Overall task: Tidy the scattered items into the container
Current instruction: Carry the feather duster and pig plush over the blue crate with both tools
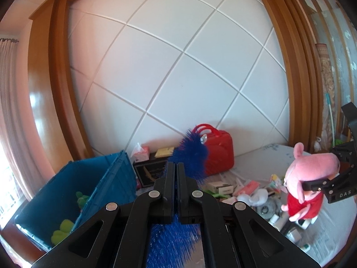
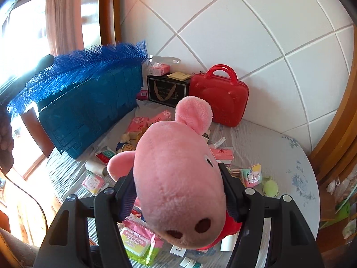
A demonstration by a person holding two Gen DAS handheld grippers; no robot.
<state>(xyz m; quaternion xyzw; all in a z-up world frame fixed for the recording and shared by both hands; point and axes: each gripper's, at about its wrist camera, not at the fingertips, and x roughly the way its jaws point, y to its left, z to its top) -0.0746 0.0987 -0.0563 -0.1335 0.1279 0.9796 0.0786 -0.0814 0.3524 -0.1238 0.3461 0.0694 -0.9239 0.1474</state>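
My left gripper (image 1: 175, 167) is shut on a blue bristle brush (image 1: 193, 154), whose bristles stick out past the fingertips and below them. The brush (image 2: 78, 71) also shows in the right wrist view, held above the blue crate (image 2: 89, 111). The crate (image 1: 73, 185) stands at the left with green soft toys (image 1: 62, 230) inside. My right gripper (image 2: 176, 172) is shut on the head of a pink pig plush (image 2: 178, 189) in a red dress, lifted over the table. The left wrist view shows the plush (image 1: 310, 178) hanging at the right in that gripper (image 1: 328, 167).
A red case (image 2: 221, 98), a black gift bag (image 2: 167, 89) and a tissue box (image 2: 159, 68) stand at the back by the white wall. Tissue packs, a wipes pack (image 2: 136, 241) and a green ball toy (image 2: 271, 187) lie scattered on the round clothed table (image 2: 290, 151).
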